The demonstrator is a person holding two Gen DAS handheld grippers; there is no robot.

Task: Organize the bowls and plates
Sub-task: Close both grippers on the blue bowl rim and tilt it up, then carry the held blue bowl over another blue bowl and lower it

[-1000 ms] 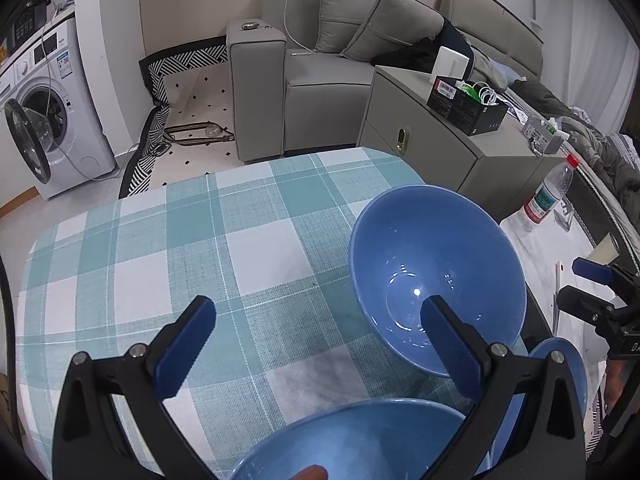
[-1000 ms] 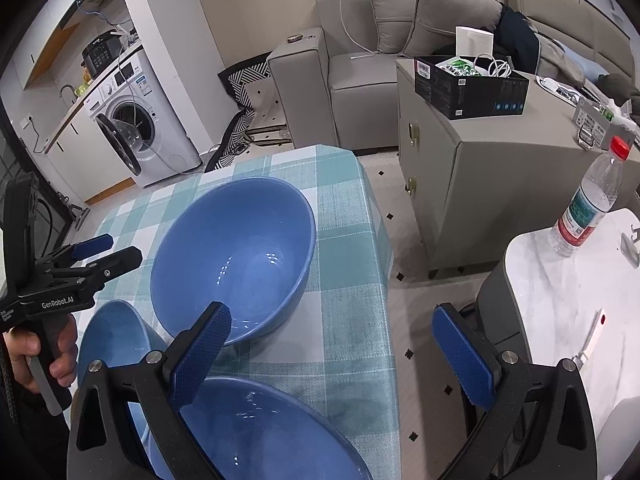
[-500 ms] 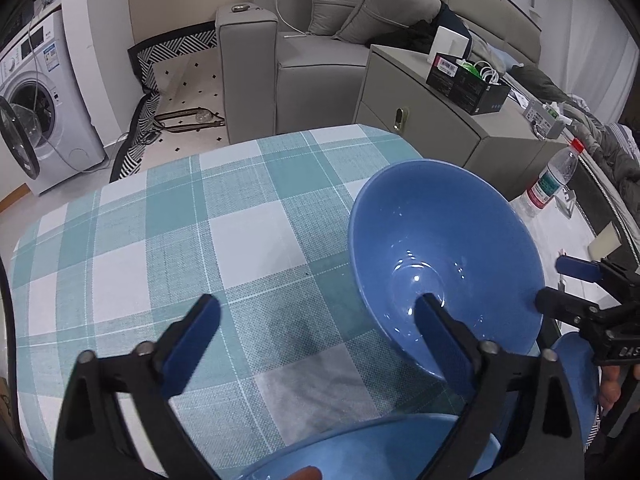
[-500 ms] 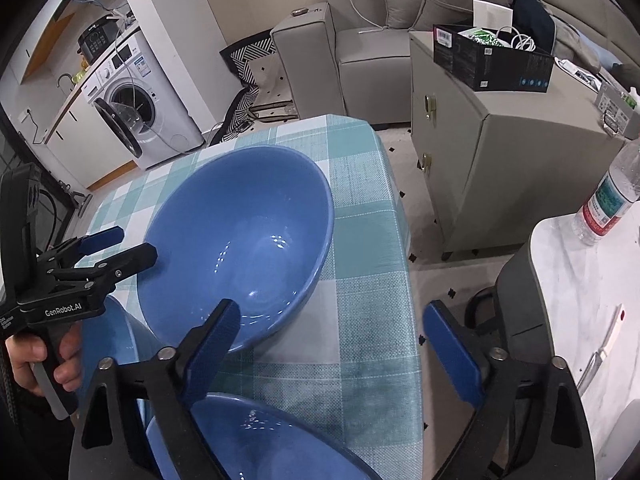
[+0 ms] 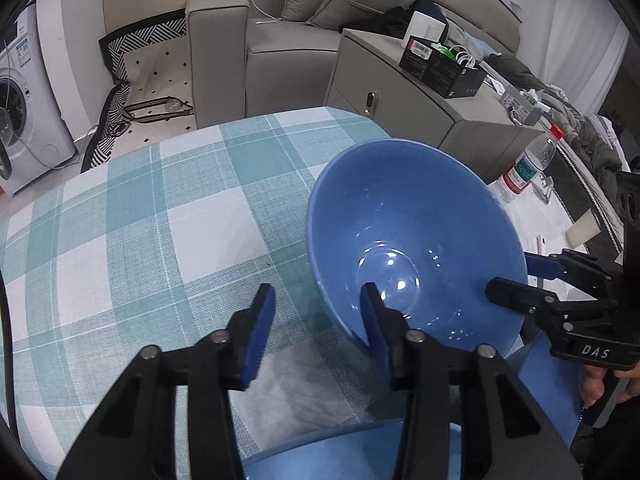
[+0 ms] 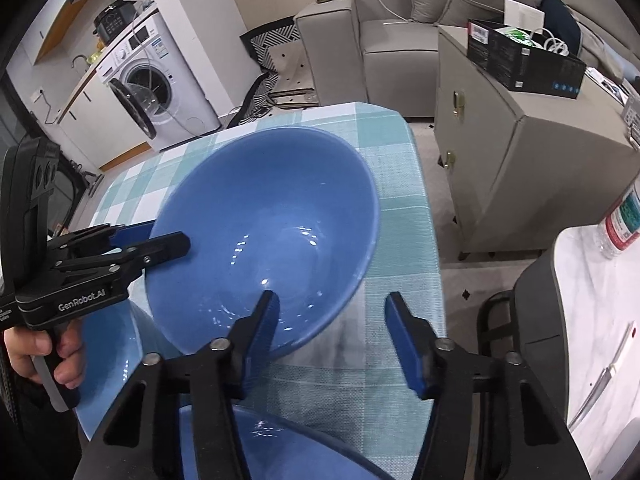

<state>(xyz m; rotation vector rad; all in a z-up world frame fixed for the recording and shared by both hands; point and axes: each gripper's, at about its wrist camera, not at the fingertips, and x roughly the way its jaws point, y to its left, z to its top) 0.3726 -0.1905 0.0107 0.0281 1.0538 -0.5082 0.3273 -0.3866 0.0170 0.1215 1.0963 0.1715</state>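
Observation:
A large blue bowl (image 5: 416,240) (image 6: 272,220) sits on the checked tablecloth (image 5: 160,240) near the table's right edge. My left gripper (image 5: 317,322) straddles its left rim, one finger inside and one outside. Its jaws are closing, and a gap still shows at the pads. From the right wrist view, the left gripper (image 6: 170,236) is over that same rim. My right gripper (image 6: 334,328) straddles the opposite rim with its jaws closing and its pads clear of the wall. A second blue bowl (image 5: 320,452) (image 6: 280,440) lies below the fingers, and a third blue dish (image 6: 108,352) beside it.
The tablecloth's right edge (image 6: 424,208) drops off just past the bowl. Beyond it stand a grey cabinet (image 6: 520,140) and a white side table (image 6: 600,300) with a water bottle (image 5: 528,164). A sofa (image 5: 304,40) and a washing machine (image 6: 152,88) stand farther back.
Both grippers have sunk toward the large bowl and their jaws have narrowed from wide open. Each now has one finger inside the rim.

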